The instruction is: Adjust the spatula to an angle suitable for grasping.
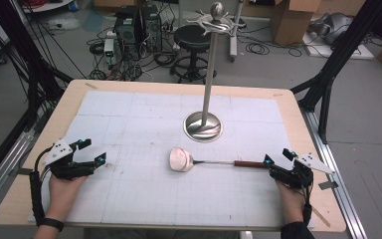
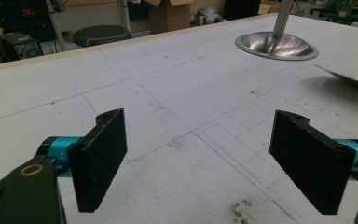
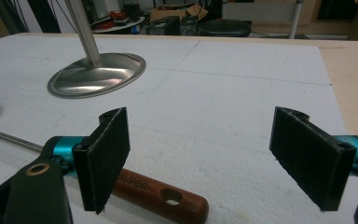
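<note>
High view first: nearest the desk's front edge, two hands come in from below, each with a hand-held gripper. The left hand-held gripper (image 1: 92,151) rests near the front left corner, its jaws spread wide with nothing between them. The right hand-held gripper (image 1: 278,157) sits near the front right corner, also released, jaws standing apart.

Just beyond the right hand-held gripper lies a metal spatula (image 1: 214,161) with a reddish wooden handle. It lies flat on the white foam mat (image 1: 129,199), roughly parallel to the front edge, its handle end pointing at the right hand-held gripper and its shiny blade toward the desk's middle. In the right gripper view the handle (image 3: 161,196), marked SUPOR and pierced by a hanging hole, runs under the near jaw; the pads do not press on it. In the left gripper view the blade's edge (image 2: 354,78) shows well apart from the open jaws.

Farther back, around the desk's centre, a steel hanging stand (image 1: 206,99) rises upright from a round base, hooks at its top. Beyond the far edge stand a black stool (image 1: 191,37) and cardboard boxes (image 1: 291,20).
</note>
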Demonstrator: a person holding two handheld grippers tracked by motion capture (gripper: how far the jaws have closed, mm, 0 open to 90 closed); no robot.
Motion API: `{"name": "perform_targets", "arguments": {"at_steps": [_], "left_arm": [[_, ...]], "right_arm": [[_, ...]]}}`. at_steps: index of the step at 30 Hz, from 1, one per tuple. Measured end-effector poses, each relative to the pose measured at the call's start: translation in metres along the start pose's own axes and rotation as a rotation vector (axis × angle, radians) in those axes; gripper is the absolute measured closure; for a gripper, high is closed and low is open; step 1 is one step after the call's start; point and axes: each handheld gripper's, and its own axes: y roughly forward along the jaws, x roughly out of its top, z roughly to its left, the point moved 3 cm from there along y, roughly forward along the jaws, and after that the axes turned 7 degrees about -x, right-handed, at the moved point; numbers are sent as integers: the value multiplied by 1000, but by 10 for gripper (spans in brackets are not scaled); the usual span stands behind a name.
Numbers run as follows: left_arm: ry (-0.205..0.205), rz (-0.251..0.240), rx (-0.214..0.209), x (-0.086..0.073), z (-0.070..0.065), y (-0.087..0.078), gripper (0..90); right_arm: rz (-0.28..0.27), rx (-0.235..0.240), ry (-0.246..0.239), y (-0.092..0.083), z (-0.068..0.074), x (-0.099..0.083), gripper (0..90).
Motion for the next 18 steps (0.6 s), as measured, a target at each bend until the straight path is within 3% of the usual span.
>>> {"name": "perform_targets", "arguments": {"at_steps": [12, 16, 18], "left_arm": [[9, 2, -1, 0, -1, 0, 188], [8, 3, -1, 0, -1, 0, 183], [5, 2, 1, 0, -1, 0, 178]], "right_arm": [[6, 22, -7, 1, 0, 0, 190], [-8, 120, 13, 4, 2, 5, 174], [0, 151, -11, 6, 5, 11, 174]]}}
